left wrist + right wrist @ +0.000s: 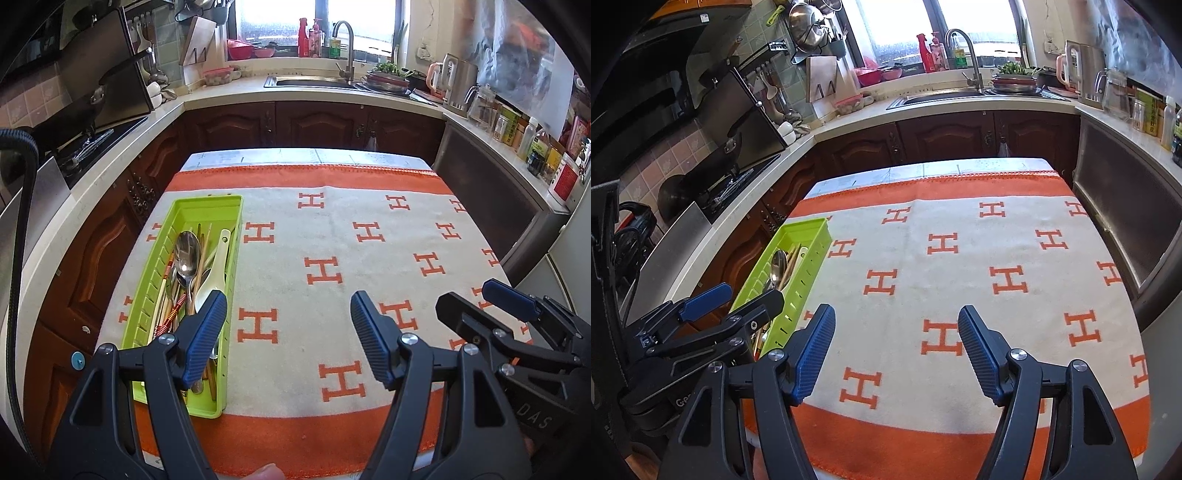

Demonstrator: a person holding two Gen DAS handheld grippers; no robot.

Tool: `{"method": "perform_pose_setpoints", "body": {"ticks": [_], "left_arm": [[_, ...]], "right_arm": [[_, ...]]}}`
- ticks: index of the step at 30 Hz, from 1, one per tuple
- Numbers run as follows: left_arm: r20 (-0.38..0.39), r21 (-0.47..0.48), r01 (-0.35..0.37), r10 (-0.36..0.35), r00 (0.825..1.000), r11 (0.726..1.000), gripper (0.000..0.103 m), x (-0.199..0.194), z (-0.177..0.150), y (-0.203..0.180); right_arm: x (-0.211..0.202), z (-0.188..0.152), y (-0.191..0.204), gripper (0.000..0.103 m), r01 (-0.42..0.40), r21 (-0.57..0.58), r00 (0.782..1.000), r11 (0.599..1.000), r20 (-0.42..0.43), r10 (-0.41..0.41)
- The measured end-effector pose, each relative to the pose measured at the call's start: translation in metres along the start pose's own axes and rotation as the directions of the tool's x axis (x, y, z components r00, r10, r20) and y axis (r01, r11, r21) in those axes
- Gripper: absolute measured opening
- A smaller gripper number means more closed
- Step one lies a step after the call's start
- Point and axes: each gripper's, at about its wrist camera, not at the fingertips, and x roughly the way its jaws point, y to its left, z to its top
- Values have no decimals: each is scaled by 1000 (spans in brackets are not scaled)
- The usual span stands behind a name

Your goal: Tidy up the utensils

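Left gripper (289, 334): jaws released, spread wide, nothing between them. The blue ribbed pads (207, 332) face each other across bare cloth. The left-hand pad overlaps the near right wall of the green tray (159, 236) in the left wrist view; contact with the tray cannot be confirmed.

Right gripper (897, 349): jaws released, spread wide, nothing between them. Both fingers hang over the cloth (960, 288), an off-white blanket with orange H marks and an orange border that covers the table.

Tray: a long, narrow, slotted green plastic tray lies on the cloth, ahead of and to the left of the left jaws, near the left edge of the table. From the right jaws it lies well to the left, with the left gripper (713, 302) standing between.

Tray contents: a steel spoon (187, 254) with its bowl pointing away from the jaws, a white ceramic soup spoon (214, 273) just right of it, several wooden chopsticks (203, 243) between and under the two, and a red-and-white patterned stick (170, 314) near the left wall. The items overlap in one loose pile; the near ends are hidden behind the left-hand finger.

The cloth ahead of and between both pairs of jaws carries no utensils.

The right gripper (517, 314) shows at the right edge of the left wrist view, beside the left jaws.
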Motion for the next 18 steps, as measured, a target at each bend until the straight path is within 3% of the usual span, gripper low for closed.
{"method": "perform_pose_setpoints", "body": {"ticks": [18], "left_arm": [[-11, -3, -10, 10, 1000, 1000, 67, 7, 2, -1]], "right_arm": [[4, 1, -4, 70, -1, 3, 1000, 1000, -6, 1]]}}
